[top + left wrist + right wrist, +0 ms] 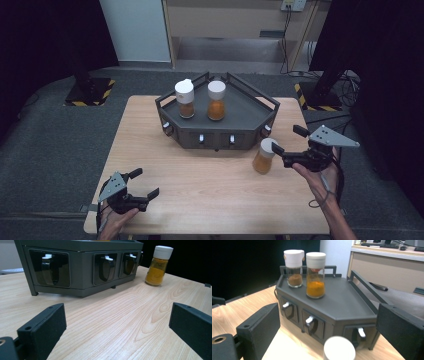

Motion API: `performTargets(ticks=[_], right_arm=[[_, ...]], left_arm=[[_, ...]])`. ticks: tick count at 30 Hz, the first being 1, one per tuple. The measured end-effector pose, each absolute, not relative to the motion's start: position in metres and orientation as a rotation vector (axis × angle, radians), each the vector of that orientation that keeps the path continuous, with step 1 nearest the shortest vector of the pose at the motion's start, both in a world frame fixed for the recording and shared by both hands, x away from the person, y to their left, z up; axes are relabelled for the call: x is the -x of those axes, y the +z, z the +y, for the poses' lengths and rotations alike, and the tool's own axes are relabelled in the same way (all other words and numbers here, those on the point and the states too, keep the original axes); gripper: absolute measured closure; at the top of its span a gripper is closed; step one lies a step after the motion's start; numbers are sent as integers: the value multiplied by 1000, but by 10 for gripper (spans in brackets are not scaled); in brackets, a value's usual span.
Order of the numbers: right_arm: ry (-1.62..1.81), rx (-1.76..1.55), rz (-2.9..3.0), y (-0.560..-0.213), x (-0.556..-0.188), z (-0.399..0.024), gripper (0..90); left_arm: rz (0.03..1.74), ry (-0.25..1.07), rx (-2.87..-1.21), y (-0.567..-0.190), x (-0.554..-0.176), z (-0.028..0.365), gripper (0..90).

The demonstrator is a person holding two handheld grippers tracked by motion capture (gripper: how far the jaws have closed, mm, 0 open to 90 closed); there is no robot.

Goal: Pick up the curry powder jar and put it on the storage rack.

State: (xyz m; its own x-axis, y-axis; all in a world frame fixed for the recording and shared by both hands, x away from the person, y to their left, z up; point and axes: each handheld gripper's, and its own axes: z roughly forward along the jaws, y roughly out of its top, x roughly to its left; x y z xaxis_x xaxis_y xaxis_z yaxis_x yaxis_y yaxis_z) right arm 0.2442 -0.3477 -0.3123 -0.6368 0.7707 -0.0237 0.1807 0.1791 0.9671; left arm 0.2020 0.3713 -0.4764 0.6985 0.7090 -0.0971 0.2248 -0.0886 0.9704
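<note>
A dark grey rack [245, 112] with a railed top and small front drawers stands at the table's far middle. On it are a white-capped jar of brown spice [184, 98] and a taller jar of orange spice [216, 100]. A third orange spice jar [263, 155] stands on the table by the rack's right front corner. My right gripper [289, 140] is open just right of that jar; in the right gripper view the jar's white cap [339, 348] sits low between the wide jaws. My left gripper [144, 182] is open near the front left, holding nothing.
The wooden table [200, 185] has bare room in front of the rack. The left gripper view looks across the table at the rack's drawer fronts [82, 265] and the loose jar [159, 265]. Dark floor, stands and cables surround the table.
</note>
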Motion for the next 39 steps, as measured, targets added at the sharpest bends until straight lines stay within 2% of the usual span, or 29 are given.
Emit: performTargets(ticks=[21,39], right_arm=[[1403,-950,1936,-377,-184,-369,61],[1393,-1055,1904,-414,-170,-383,64]], left_arm=[[768,478,-1656,-476,-202,371,0],[767,475,-1658,-476,-203,371,0]])
